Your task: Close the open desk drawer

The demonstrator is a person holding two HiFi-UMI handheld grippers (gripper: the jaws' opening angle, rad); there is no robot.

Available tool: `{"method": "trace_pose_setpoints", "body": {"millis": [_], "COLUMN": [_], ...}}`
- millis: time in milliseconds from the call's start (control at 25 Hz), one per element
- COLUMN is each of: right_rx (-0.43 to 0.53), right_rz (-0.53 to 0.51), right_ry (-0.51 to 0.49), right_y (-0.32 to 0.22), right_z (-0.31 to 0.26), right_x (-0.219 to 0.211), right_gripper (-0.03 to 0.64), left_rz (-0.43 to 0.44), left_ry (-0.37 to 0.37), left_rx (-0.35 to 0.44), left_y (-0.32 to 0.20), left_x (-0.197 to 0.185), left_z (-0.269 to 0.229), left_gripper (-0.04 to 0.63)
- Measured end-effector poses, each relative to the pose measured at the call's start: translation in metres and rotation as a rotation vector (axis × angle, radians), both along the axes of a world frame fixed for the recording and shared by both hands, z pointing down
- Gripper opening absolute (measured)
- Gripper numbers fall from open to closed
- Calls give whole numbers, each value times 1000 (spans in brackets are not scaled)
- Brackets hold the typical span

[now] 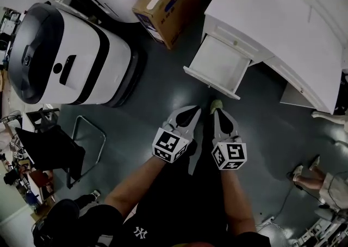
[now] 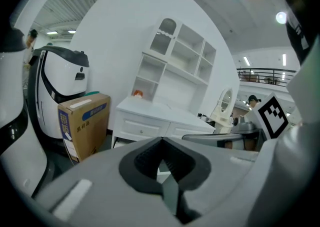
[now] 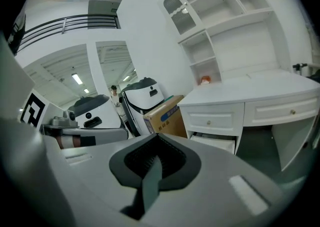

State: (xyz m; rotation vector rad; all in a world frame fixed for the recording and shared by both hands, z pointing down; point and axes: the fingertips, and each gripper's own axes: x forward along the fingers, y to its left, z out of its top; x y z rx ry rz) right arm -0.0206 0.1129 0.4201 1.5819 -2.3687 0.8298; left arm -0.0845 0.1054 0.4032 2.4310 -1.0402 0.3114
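A: What fills the head view, biggest first?

B: The white desk (image 1: 283,28) runs across 1 to 3 o'clock. A big white machine (image 1: 81,55) sits at 9 to 10 o'clock, with a cardboard box (image 1: 168,1) between them near 12.

A: And the drawer?

B: The drawer (image 1: 220,63) is out of the desk's near corner at about 1 o'clock, pulled towards 7 o'clock. It looks empty. Its front panel faces the person, with open floor between it and the tools.

A: The tools themselves?

B: The left gripper (image 1: 187,114) and the right gripper (image 1: 222,116) are side by side low in the middle, and both point up towards 12. Each gripper view shows the jaws clenched together with nothing between them. Neither touches the drawer.

A: So how should the push go?

B: I judge the approach has hardly begun, so the first thing is to get closer. Clenched jaws make a blunt nose, which suits pushing, so I would leave them as they are. The drawer sits at an angle to the person, so the push should follow its own line towards 1 o'clock, not straight to 12. I would meet the front panel near its middle. A push at one end could twist the drawer and jam it.

A: One tool or two?

B: The right one is nearer that line. Using both, spread evenly across the panel, would keep it square. Push slowly until the panel sits flush with the closed drawer above it.
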Motion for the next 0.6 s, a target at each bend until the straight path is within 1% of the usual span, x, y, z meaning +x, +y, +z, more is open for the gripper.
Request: {"method": "trace_pose_setpoints", "body": {"millis": [160,320,600], "right_rx": [-46,-88,-165], "right_rz": [27,39,59], "right_ry": [6,10,9], "right_y": [-18,-34,-46], "right_z": [57,111,205], "right_x": [7,13,24], "right_gripper": [23,23,23], "left_rz": [2,24,27], "left_ry": [-5,-22,-28], "left_rx": [-33,-51,-91], "left_y": [-14,-29,-51], "left_x": [6,17,24], "left_z": [48,97,178], "left_gripper": [0,0,0]}}
